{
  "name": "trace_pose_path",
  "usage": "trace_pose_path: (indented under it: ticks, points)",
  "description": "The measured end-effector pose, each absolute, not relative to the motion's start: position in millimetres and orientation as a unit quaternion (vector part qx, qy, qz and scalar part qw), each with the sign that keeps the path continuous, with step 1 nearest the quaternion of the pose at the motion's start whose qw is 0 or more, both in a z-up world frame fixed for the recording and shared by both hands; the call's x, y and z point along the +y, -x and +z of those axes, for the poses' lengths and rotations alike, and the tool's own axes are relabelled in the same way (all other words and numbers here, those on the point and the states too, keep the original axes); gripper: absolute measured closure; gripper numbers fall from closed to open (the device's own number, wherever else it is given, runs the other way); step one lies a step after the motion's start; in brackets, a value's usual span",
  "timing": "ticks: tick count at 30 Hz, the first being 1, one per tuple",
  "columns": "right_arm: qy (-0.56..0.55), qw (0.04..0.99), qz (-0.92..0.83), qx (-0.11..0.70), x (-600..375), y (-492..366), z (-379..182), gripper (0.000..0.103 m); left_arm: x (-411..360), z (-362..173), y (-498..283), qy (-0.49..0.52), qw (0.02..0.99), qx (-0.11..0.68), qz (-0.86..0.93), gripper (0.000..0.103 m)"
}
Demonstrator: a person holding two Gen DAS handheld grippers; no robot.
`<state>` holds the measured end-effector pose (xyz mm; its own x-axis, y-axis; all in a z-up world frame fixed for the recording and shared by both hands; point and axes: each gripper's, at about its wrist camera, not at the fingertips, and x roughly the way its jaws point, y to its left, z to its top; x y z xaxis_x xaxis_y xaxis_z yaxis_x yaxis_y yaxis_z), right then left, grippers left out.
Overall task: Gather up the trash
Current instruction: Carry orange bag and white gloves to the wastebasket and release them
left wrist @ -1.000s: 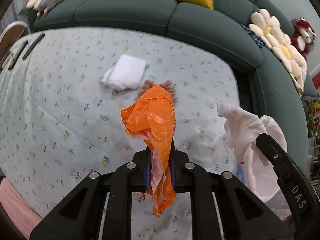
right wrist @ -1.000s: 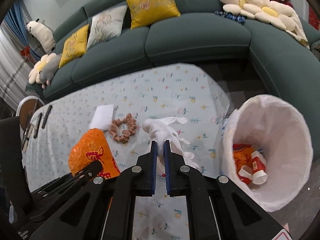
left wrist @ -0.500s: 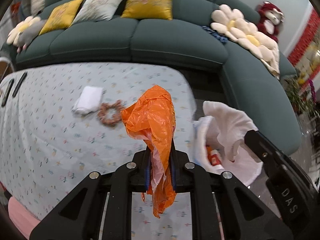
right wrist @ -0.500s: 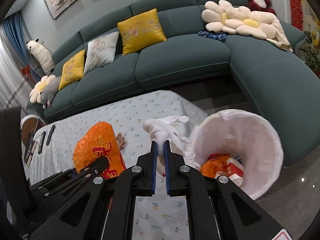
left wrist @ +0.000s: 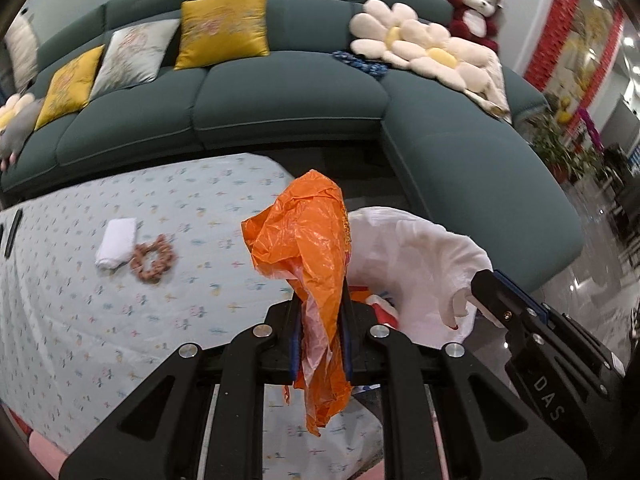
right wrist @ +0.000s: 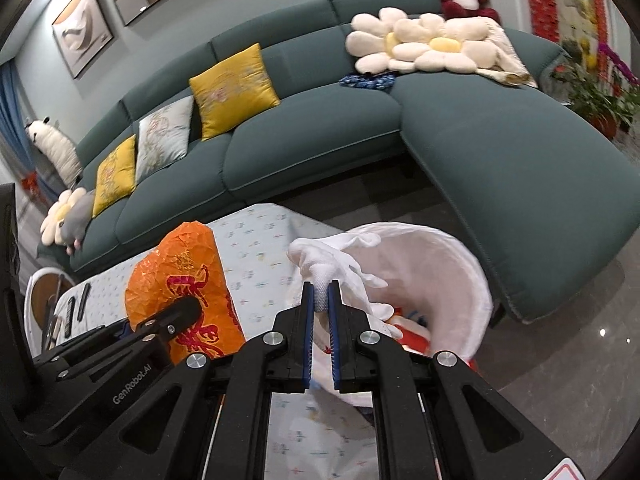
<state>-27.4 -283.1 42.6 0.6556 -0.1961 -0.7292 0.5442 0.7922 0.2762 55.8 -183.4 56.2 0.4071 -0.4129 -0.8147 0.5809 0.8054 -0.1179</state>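
My left gripper (left wrist: pixel 320 304) is shut on a crumpled orange plastic bag (left wrist: pixel 308 236), which sticks up above the fingers and hangs down below them. My right gripper (right wrist: pixel 320 296) is shut on a white glove (right wrist: pixel 328 260) whose fingers flop to the right. A bin with a white liner (right wrist: pixel 452 280) stands on the floor off the table's right end, just beyond both grippers. Red and white cups and an orange wrapper (right wrist: pixel 412 328) lie inside it. In the right wrist view the left gripper (right wrist: pixel 188 308) holds the orange bag (right wrist: pixel 188 276) over the table's end.
The table with a floral cloth (left wrist: pixel 180 208) carries a folded white cloth (left wrist: pixel 116 242), a brown scrunchie (left wrist: pixel 152 258) and dark remotes (left wrist: pixel 12 232) at its far left. A green corner sofa (left wrist: pixel 288 96) with cushions wraps behind and to the right. Glossy floor (right wrist: pixel 560 360) surrounds the bin.
Both grippers have travelled right and upward off the table's middle toward the bin, each keeping its hold. The bin has come close in front of both.
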Motion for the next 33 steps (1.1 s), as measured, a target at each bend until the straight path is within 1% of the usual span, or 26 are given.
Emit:
trace_pose_path:
  ticks: [7,16,21,22,23,25,28,33]
  points:
    - [-0.258,0.869,-0.233,0.353,-308.1,51.1,34.7,0.096,-215.9,54.5,-41.7,-0.111,0.823,0.449,-0.330,0.089]
    - [-0.272,0.859,-0.246,0.357,-329.4,61.8,20.6,0.096,-247.5,49.3,-37.7,-0.125,0.805,0.445,-0.371,0.089]
    - [-0.274,0.856,-0.247,0.363,-335.7,59.0,13.7,0.096,-258.5,43.0,-46.5,-0.110,0.796,0.458,-0.379,0.084]
    - [-0.275,0.855,-0.247,0.364,-337.4,57.9,12.9,0.096,-259.1,42.5,-48.0,-0.108,0.796,0.460,-0.378,0.078]
    - [-0.276,0.854,-0.247,0.365,-338.6,56.6,11.6,0.096,-259.0,41.5,-50.4,-0.105,0.799,0.459,-0.374,0.068]
    - [-0.277,0.854,-0.246,0.366,-340.1,53.8,9.7,0.096,-258.1,41.6,-53.4,-0.102,0.805,0.456,-0.367,0.057]
    - [-0.274,0.854,-0.244,0.369,-338.8,47.4,8.4,0.095,-252.6,41.3,-60.8,-0.099,0.815,0.449,-0.353,0.047]
    - [-0.267,0.856,-0.243,0.370,-334.7,36.8,9.1,0.092,-238.4,39.4,-75.9,-0.086,0.823,0.453,-0.331,0.046]
